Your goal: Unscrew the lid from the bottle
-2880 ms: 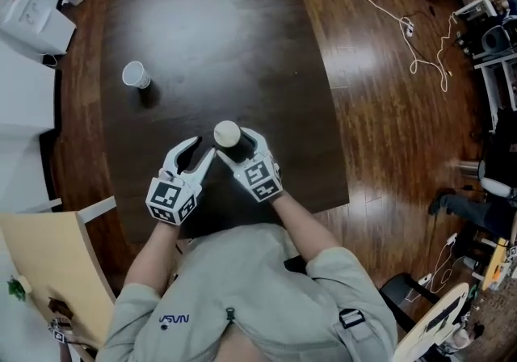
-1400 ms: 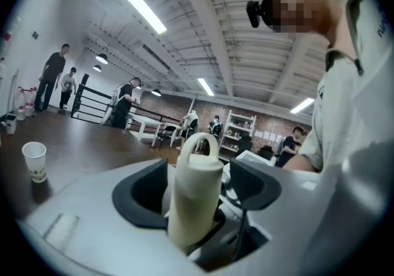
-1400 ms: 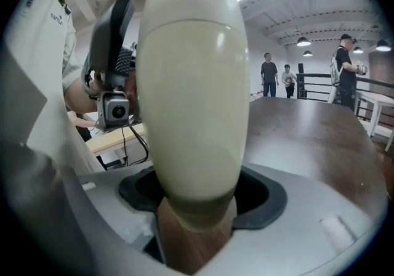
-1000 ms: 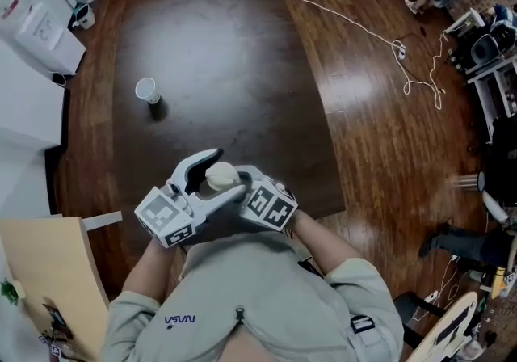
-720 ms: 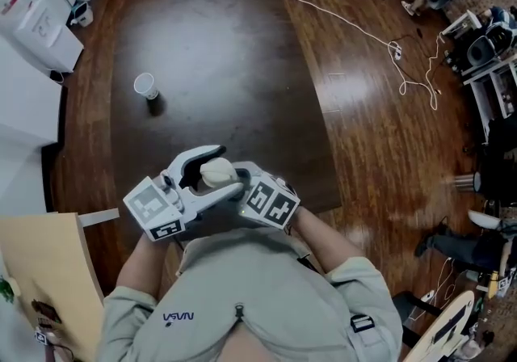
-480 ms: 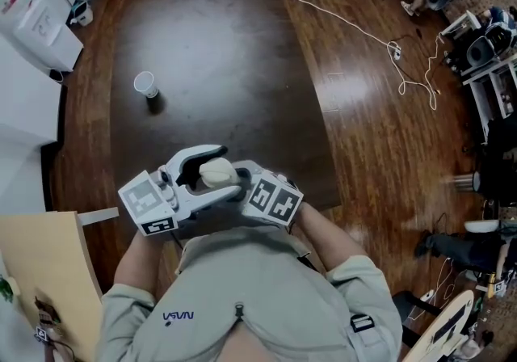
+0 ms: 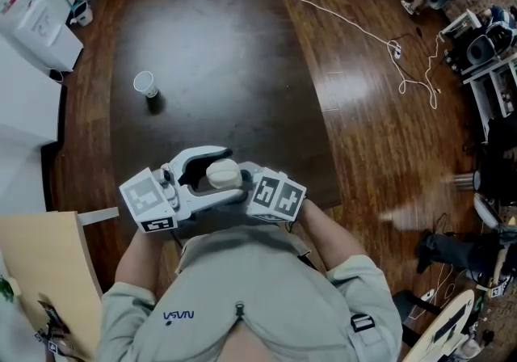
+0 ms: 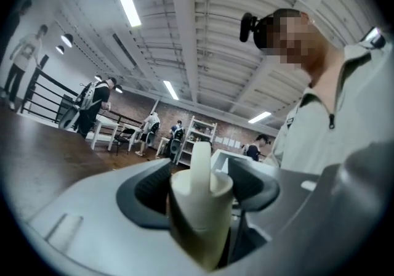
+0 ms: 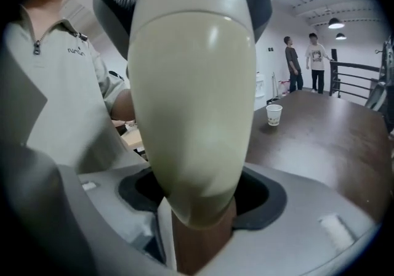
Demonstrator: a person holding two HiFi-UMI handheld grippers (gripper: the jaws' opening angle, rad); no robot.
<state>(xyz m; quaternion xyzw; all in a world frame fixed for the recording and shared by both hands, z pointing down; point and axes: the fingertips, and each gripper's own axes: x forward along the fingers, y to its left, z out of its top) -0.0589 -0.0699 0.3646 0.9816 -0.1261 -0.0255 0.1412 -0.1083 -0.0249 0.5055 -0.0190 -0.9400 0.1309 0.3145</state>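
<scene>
The left tongs [image 7: 220,172] have just been closing and clamp the cream domed lid [image 8: 198,207] of the brown bottle [image 9: 203,241], whose body the right tongs [image 9: 200,201] grip. The bottle is held over the dark wooden tabletop's [image 7: 218,45] 6 o'clock edge. A white paper cup [image 7: 145,84] stands at 10 o'clock, well apart.

Cream domed lid [image 7: 224,173] still seated on brown bottle [image 9: 203,238]; bottle held in air, lid end up, above dark table [image 7: 242,69].
</scene>
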